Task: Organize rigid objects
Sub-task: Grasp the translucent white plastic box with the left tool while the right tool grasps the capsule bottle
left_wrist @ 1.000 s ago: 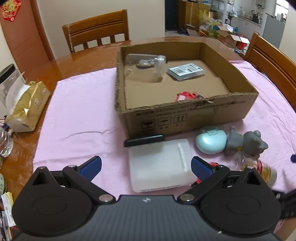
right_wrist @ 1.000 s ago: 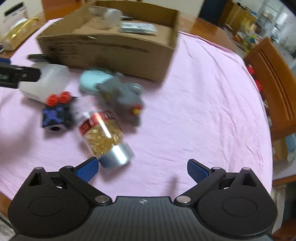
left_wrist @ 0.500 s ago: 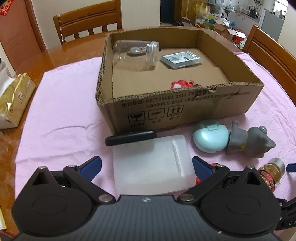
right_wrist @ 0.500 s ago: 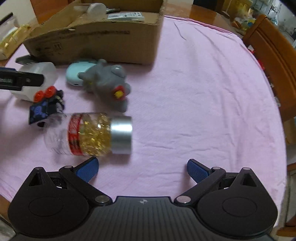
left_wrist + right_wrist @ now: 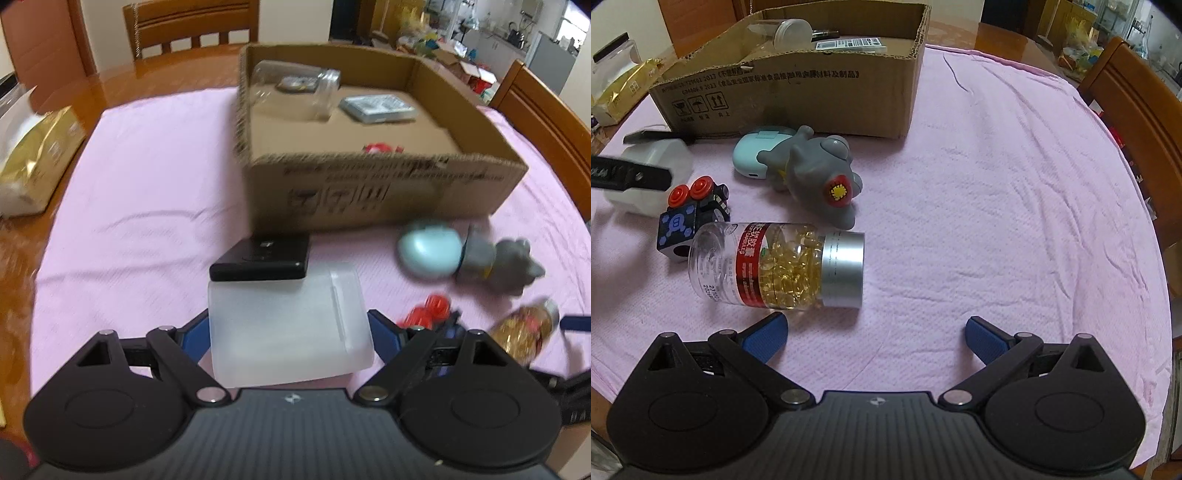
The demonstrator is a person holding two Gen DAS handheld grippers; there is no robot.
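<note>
Two blue pads of my left gripper have just been closing on the frosted plastic box, which lies on the pink cloth just in front of the cardboard box; from the wrist view they sit flush against its two sides, so I judge the grip made. To do this well I should squeeze evenly: the box is smooth, slightly rounded at the corners and looks light, so it could pivot or slip if I lift fast. A flat black case touches its far edge, and I would rise straight up to avoid dragging it.

My right gripper hangs spread wide and empty, its fingers near the capsule bottle, a clear cylinder with a ribbed silver cap, lying on its side and liable to roll. Beyond it sit a rubbery grey toy, a glossy mint case and a hard black cube with red buttons.
</note>
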